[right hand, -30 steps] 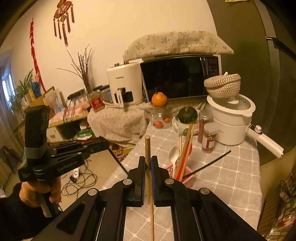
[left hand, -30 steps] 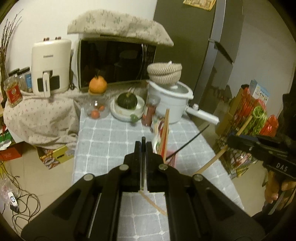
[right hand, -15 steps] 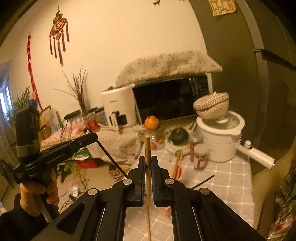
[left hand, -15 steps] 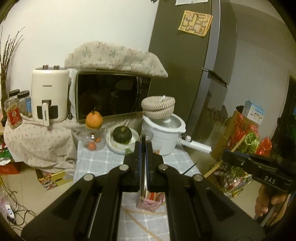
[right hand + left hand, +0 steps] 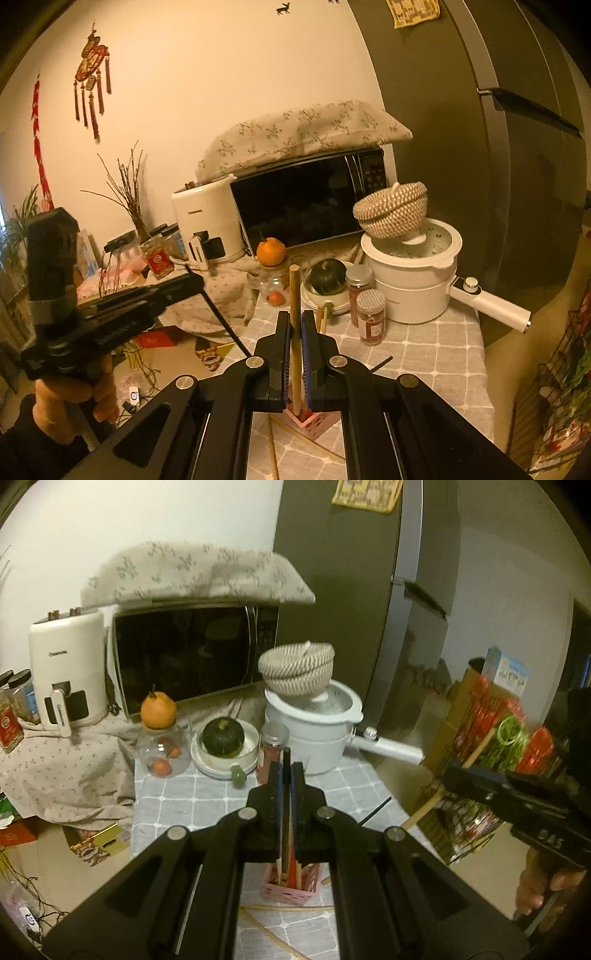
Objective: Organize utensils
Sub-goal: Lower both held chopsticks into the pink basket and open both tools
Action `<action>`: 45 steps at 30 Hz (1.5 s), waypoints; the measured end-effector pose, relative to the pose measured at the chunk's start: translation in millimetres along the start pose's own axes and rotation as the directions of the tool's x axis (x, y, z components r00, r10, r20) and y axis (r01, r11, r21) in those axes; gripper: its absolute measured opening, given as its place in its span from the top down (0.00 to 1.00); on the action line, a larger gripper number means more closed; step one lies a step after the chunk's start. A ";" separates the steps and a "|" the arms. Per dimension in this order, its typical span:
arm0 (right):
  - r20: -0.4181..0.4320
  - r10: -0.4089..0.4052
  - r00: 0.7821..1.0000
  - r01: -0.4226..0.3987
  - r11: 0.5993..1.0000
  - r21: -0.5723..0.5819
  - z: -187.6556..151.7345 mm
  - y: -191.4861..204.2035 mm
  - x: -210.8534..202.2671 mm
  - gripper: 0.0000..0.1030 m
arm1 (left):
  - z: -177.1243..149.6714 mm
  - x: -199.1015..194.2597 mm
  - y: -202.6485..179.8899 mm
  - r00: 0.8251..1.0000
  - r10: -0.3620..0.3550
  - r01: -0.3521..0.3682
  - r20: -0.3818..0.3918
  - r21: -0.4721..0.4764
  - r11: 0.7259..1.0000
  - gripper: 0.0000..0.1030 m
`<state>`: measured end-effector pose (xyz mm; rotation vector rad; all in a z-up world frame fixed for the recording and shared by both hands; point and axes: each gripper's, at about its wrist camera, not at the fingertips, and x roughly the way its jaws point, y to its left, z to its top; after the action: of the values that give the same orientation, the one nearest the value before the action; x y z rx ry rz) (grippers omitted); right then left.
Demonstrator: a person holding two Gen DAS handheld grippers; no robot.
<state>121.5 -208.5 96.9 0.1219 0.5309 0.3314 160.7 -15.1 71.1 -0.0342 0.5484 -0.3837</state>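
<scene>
**Both chopsticks lifting toward the pink holder**

Both grippers are rising off the bench (image 5: 207,805) compared with a second ago, and the pink holder (image 5: 291,884) is now sitting right beneath them. The left gripper (image 5: 286,771) is clenching a thin dark chopstick (image 5: 286,760); the right gripper (image 5: 294,325) is clamping a wooden chopstick (image 5: 294,295) upright. More loose sticks (image 5: 288,907) are lying beside the holder, so sorting is looking far from finished.

text: "DAS" | on: right tool (image 5: 546,843) body, faint
</scene>
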 end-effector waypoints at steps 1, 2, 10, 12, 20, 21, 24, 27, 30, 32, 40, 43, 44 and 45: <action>-0.005 -0.002 1.000 0.002 1.000 0.002 -0.8 -2.2 3.3 0.95 | -0.4 3.5 -0.6 1.000 0.000 0.000 -0.010 0.003 1.000 0.95; -0.013 -0.004 1.000 0.004 1.000 0.006 -1.8 -4.6 6.9 0.95 | -0.9 9.2 -1.9 1.000 -0.002 0.003 -0.026 0.009 1.000 0.95; -0.069 -0.007 0.998 0.010 0.999 0.044 -9.3 -20.9 38.5 0.95 | -4.3 55.2 -3.3 0.986 -0.007 0.010 -0.165 0.018 1.000 0.95; -0.087 -0.003 0.996 0.008 0.998 0.056 -12.1 -24.6 46.7 0.95 | -5.8 63.5 -1.4 0.982 -0.011 0.012 -0.189 0.006 1.000 0.95; -0.149 -0.001 0.989 0.013 0.997 0.078 -23.7 -32.0 74.0 0.95 | -5.7 69.8 -0.5 0.983 -0.034 0.032 -0.182 -0.013 0.999 0.94; -0.155 -0.003 0.988 0.015 0.997 0.079 -24.6 -32.4 76.8 0.95 | -5.3 69.7 -0.6 0.983 -0.037 0.035 -0.182 -0.013 0.999 0.94; -0.174 -0.007 0.985 0.022 0.996 0.085 -28.4 -34.9 85.5 0.95 | -4.8 65.7 -0.3 0.984 -0.040 0.039 -0.173 -0.013 0.999 0.90; -0.189 -0.006 0.982 0.025 0.995 0.096 -31.6 -37.7 92.2 0.95 | -5.3 59.3 1.8 0.985 -0.047 0.044 -0.169 -0.018 0.999 0.89; -0.203 -0.005 0.979 0.027 0.994 0.105 -35.1 -41.3 98.1 0.95 | -8.4 51.9 4.6 0.984 -0.040 0.038 -0.173 -0.011 0.999 0.82; -0.211 -0.004 0.977 0.028 0.993 0.113 -37.2 -43.6 101.7 0.94 | -12.7 46.6 7.4 0.983 -0.034 0.033 -0.181 -0.009 0.999 0.79; -0.200 0.001 0.980 0.027 0.990 0.140 -38.2 -48.0 103.1 0.93 | -34.3 40.5 19.9 0.972 0.000 -0.002 -0.235 -0.009 1.000 0.66; -0.191 0.000 0.982 0.028 0.989 0.147 -36.2 -48.8 98.0 0.90 | -41.7 41.1 23.7 0.968 -0.009 0.001 -0.252 -0.031 1.000 0.64; -0.185 0.000 0.983 0.028 0.989 0.147 -35.4 -48.8 94.8 0.88 | -42.9 41.5 24.8 0.966 -0.013 0.003 -0.257 -0.042 0.999 0.64; -0.181 -0.001 0.983 0.028 0.989 0.145 -34.5 -48.7 92.5 0.87 | -43.1 42.1 25.0 0.965 -0.017 0.004 -0.260 -0.052 0.999 0.64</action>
<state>192.2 -221.7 13.6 0.2325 0.7365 0.2906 180.3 -4.2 9.8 -0.0365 0.8191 -0.3868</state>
